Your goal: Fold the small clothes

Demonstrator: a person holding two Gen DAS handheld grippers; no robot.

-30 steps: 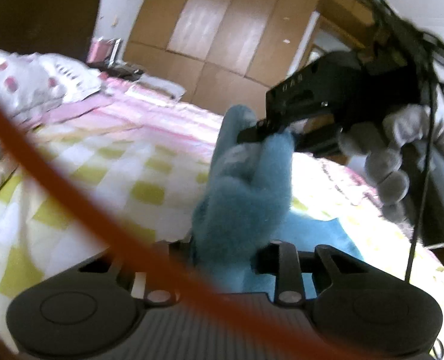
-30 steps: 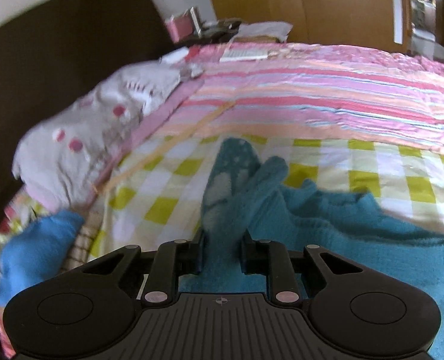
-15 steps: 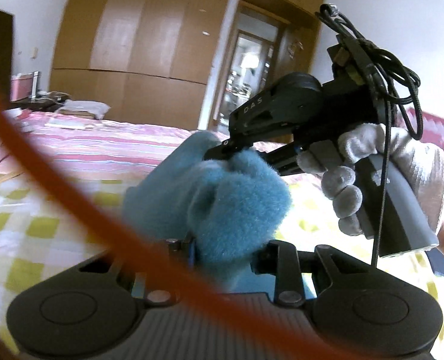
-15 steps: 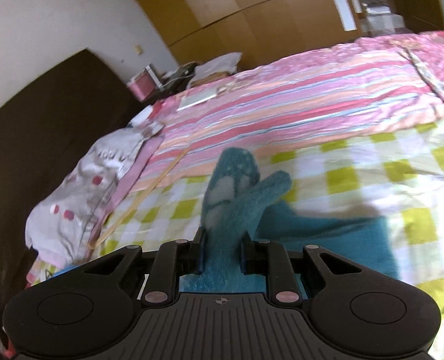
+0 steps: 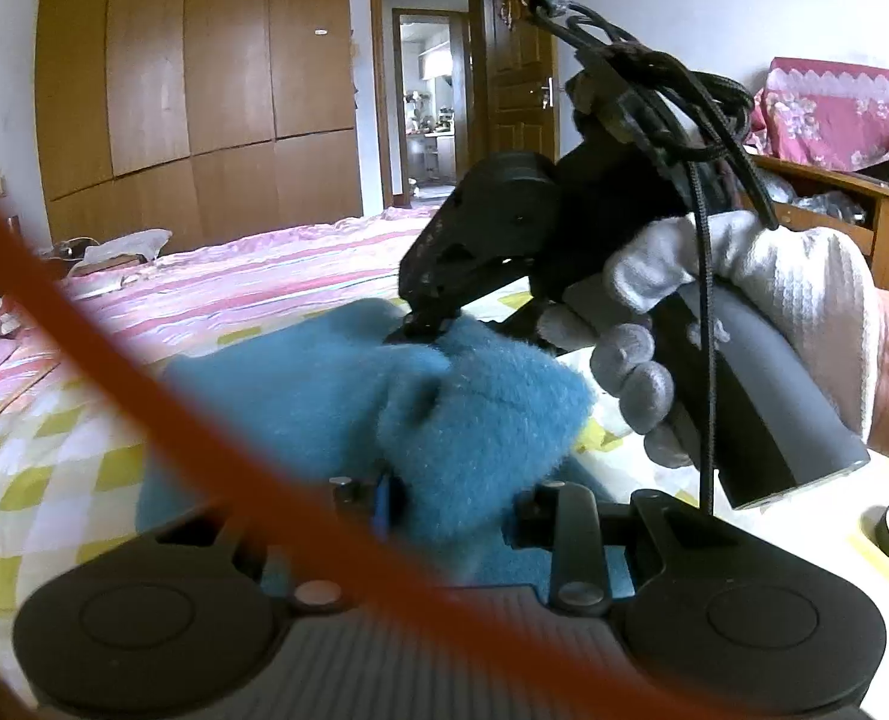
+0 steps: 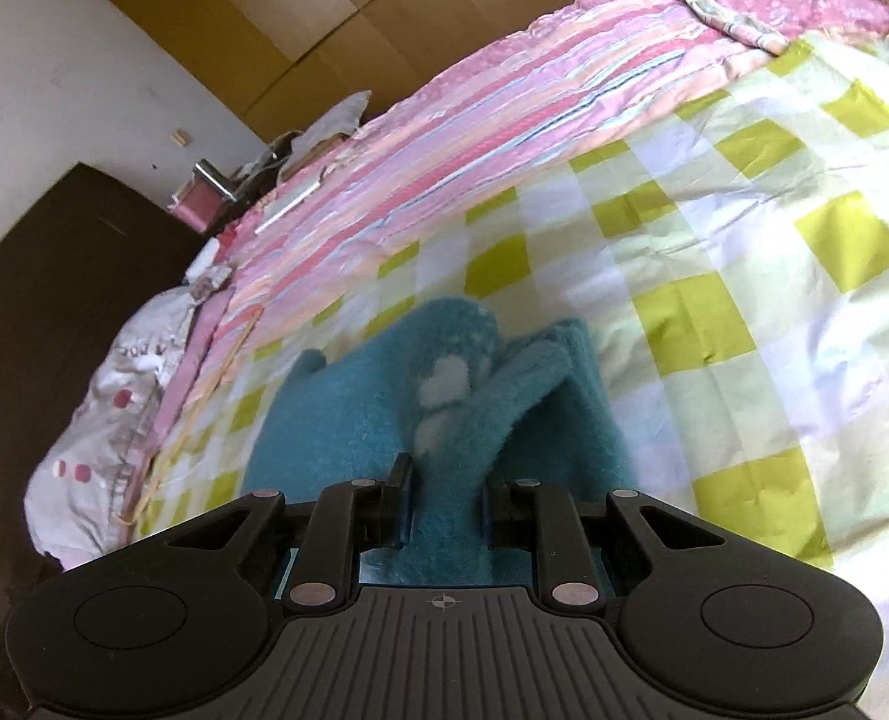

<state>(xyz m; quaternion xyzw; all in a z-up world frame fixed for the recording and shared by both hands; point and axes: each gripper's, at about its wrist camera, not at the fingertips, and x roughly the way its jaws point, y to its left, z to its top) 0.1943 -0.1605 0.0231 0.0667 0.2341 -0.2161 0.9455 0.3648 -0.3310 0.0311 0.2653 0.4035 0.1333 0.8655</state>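
Right gripper point(image 6: 444, 507): clamped on a bunched blue fleece garment point(image 6: 444, 396), spread over a yellow-checked sheet point(image 6: 714, 312). Pink striped bedding point(image 6: 474, 132) is seen beyond; spotted pillow point(image 6: 108, 420) far left.

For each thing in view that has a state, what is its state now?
left gripper: shut on the blue garment.
right gripper: shut on the blue garment.
blue garment: fuzzy, pinched by both grippers, partly lying on the checked sheet.
room door: open.
gloved hand: wrapped around the right gripper's handle.
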